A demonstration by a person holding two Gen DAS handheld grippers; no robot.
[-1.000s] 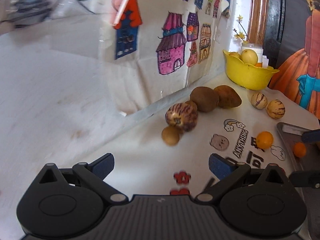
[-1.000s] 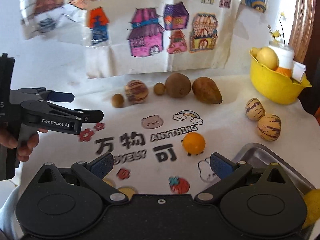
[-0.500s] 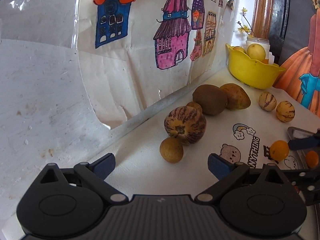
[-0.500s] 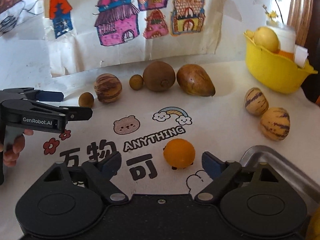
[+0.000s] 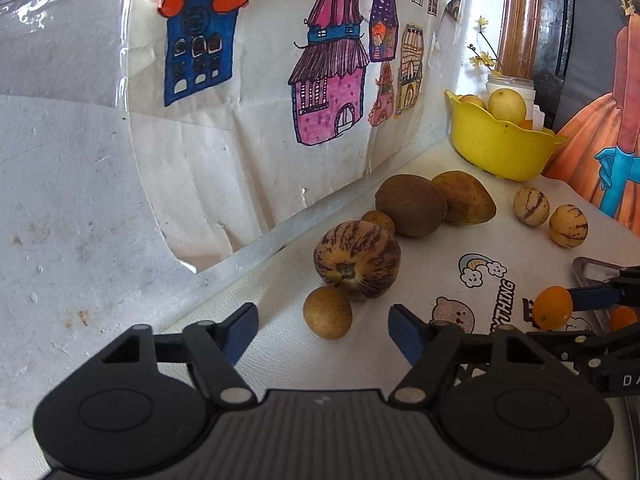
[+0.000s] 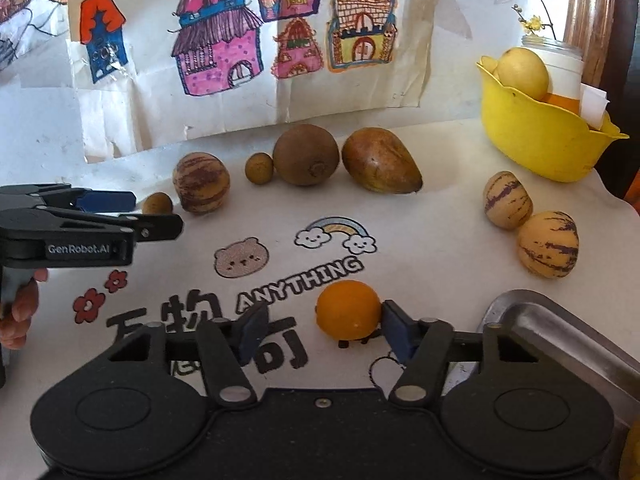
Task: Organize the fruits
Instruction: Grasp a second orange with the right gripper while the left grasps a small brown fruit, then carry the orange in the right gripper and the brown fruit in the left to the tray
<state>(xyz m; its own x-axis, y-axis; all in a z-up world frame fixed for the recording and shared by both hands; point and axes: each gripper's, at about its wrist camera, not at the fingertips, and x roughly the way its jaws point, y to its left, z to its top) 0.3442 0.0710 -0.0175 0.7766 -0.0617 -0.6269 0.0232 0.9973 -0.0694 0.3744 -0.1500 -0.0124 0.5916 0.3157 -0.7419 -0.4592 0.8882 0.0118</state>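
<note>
Right gripper [image 6: 322,330] fingers are closing around the orange [image 6: 348,309]; left gripper [image 5: 323,330] fingers closing toward the small brown fruit [image 5: 328,312] just ahead

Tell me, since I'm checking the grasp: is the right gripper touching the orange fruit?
Touching on one side. In the right wrist view the right-hand pad meets the orange fruit; the other pad stands apart as the right gripper closes.

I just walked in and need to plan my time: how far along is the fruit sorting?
Barely started. The metal tray shows one orange fruit. In hand: the right gripper is closing around the orange, the left gripper around a small brown fruit. The striped and brown fruits remain on the table.
</note>
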